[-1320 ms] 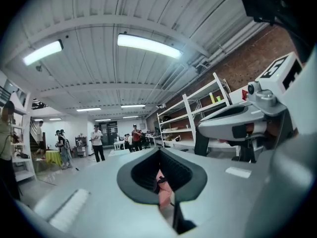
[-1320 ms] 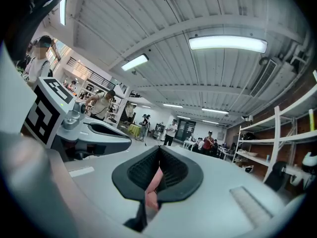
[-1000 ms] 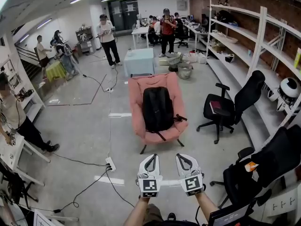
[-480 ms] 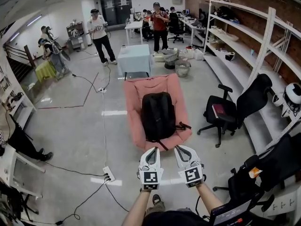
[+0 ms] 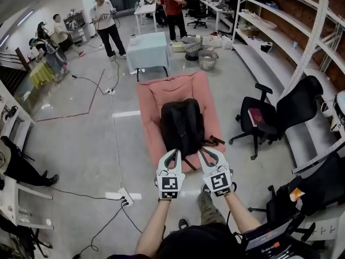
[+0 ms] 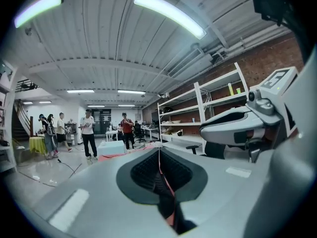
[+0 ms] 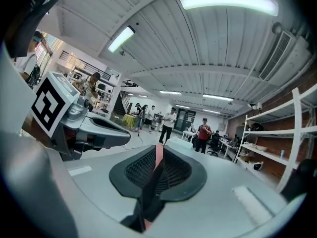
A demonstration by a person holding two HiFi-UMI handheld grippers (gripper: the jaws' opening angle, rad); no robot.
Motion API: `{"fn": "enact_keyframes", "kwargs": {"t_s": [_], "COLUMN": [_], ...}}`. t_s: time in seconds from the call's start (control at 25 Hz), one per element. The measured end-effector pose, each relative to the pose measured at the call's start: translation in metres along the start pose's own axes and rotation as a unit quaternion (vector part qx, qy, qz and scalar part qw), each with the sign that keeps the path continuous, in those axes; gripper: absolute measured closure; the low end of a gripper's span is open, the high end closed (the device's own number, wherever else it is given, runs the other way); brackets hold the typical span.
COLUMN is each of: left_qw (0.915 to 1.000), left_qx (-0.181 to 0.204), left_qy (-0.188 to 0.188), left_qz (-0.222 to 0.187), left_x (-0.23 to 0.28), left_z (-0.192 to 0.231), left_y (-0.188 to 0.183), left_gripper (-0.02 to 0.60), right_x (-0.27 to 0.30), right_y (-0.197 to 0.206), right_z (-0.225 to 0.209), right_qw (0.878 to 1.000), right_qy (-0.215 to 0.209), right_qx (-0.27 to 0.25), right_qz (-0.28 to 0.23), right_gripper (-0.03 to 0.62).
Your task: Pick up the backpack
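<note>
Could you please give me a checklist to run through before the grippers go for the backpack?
1. Backpack lies exposed on the pink chair, nothing on top: ok.
2. Left gripper open for a grasp: not ok, jaws shut, empty.
3. Right gripper open wide enough: not ok, jaws have just been opening, only slightly apart, nothing between them.
4. Top handle located: cannot tell.
5. Side strap free of the chair frame: cannot tell.

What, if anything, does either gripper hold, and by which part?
Nothing: left gripper shut, empty; right gripper empty too, its jaws having just been opening.
</note>
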State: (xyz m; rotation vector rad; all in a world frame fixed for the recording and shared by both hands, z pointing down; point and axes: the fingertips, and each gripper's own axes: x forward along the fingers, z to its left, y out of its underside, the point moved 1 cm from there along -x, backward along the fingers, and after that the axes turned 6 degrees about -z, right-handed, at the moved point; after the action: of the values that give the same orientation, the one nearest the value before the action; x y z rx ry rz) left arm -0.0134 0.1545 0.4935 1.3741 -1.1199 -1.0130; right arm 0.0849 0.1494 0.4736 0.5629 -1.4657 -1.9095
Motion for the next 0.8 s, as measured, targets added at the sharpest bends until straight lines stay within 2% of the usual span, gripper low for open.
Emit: {"fn": "enact_keyframes", "kwargs": {"t_s": [0.28, 0.44, 0.52, 0.64, 0.72, 0.8], "left_qw": [0.9983, 0.9924, 0.9886, 0.9806, 0.9751, 0.9688], "left_qx": [-0.011, -0.038, -0.051, -0.088, -0.118, -0.15], "left_qy": [-0.017, -0.029, -0.042, -0.047, -0.05, -0.049], "left_qz": [0.055, 0.113, 0.135, 0.169, 0.181, 0.191], "left_x": [0.133, 0.204, 0.234, 0.271, 0.286, 0.302], "left_z": [0.043, 0.062, 0.074, 0.086, 0.097, 0.115], "left_y": [0.051, 0.1, 0.128, 0.173, 0.199, 0.225], "left_gripper": [0.577, 0.56, 0.529, 0.485, 0.482, 0.48], "right_x": [0.127, 0.199, 0.233, 0.272, 0.289, 0.31], "right_y": [0.056, 0.096, 0.114, 0.155, 0.184, 0.211], "right_z": [-0.072, -0.112, -0.123, -0.128, -0.123, -0.12], "right_qw": [0.999, 0.996, 0.993, 0.986, 0.98, 0.977], "right_qy": [-0.043, -0.083, -0.109, -0.154, -0.179, -0.185], "right_qx": [0.01, 0.034, 0.041, 0.038, 0.046, 0.051], "right_qz": [0.003, 0.015, 0.017, 0.044, 0.07, 0.095], "right_gripper": [0.522, 0.503, 0.502, 0.483, 0.465, 0.445]}}
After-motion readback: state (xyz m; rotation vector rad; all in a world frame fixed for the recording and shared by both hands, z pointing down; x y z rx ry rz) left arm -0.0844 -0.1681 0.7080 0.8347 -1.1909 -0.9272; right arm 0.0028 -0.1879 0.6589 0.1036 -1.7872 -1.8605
